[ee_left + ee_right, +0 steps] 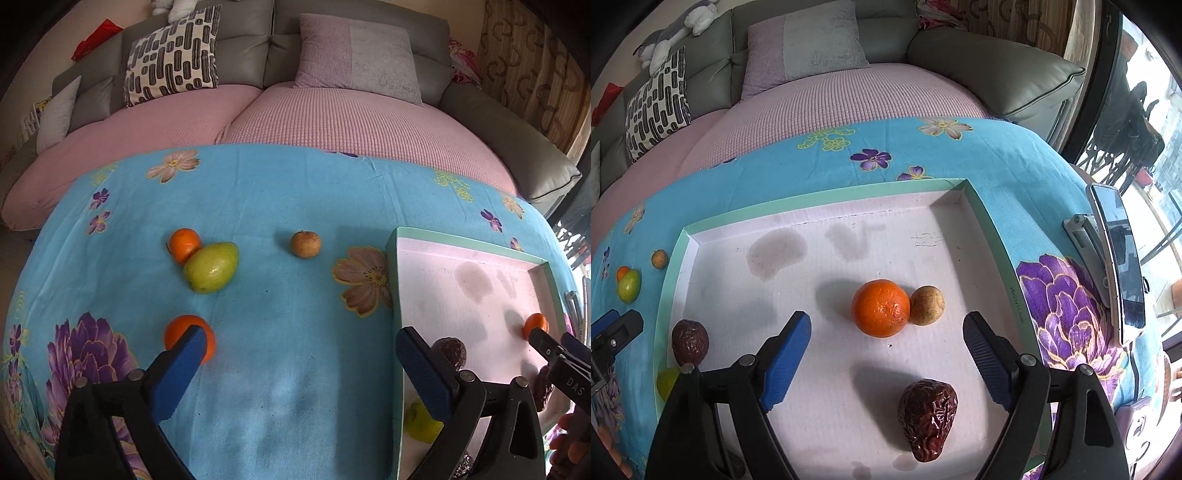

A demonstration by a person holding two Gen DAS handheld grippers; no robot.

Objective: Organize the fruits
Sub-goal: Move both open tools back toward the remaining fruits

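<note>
fruit sorting: both tongs apart, nothing gripped

blue-padded jaws of the left gripper (299, 343) are seen spread wide over bare blue floral cloth (280, 295), nothing between them. its left pad stands in front of an orange (181, 332) on the cloth. further out, a green pear (212, 267) lies touching a second orange (184, 243), with a small brown fruit (305, 243) well apart to the right.

the right gripper (886, 332) is likewise held apart, over the white tray (820, 206), nothing clamped. a wrinkled red date (929, 419) lies between and just below its pads. beyond, an orange (880, 308) touches a tan round fruit (927, 305). by the tray's left wall a second date (690, 341) and a green fruit (666, 382) are noted. a phone (1119, 258) is propped at the cloth's right edge. a sofa (240, 55) with cushions stands behind.
</note>
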